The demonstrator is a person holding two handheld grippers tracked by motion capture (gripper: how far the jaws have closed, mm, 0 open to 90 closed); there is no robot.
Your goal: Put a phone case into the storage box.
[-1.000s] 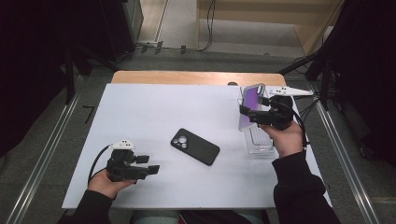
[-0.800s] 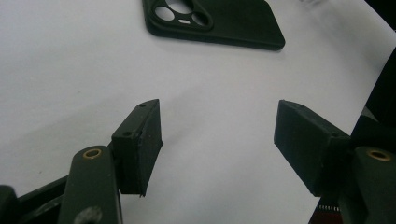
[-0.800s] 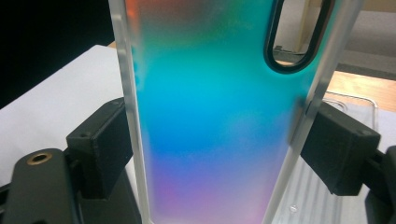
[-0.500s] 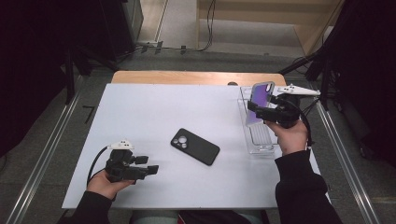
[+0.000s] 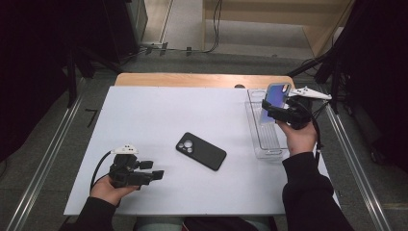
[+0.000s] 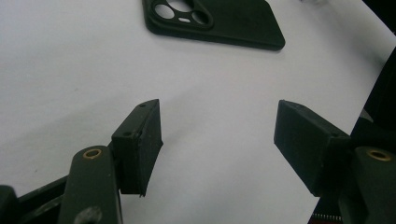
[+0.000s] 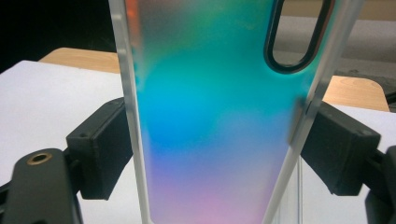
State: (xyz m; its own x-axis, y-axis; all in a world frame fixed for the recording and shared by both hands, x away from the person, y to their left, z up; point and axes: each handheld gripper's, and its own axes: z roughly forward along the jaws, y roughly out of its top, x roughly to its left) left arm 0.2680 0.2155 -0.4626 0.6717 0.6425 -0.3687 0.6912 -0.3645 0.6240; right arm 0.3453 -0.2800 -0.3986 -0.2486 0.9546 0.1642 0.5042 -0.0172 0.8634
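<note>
Carried farther right and toward the far end of the clear tray (image 5: pixel 263 144): iridescent phone case (image 5: pixel 275 101), pinched upright in right gripper (image 5: pixel 266 104). Left gripper (image 5: pixel 159 174) spread, idle near left. Black phone (image 5: pixel 200 151) untouched mid-table; fitting case likely still ahead.

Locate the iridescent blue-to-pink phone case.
In the high view the iridescent phone case stands upright at the table's right side, clamped in the right gripper over the clear plastic tray.
</note>
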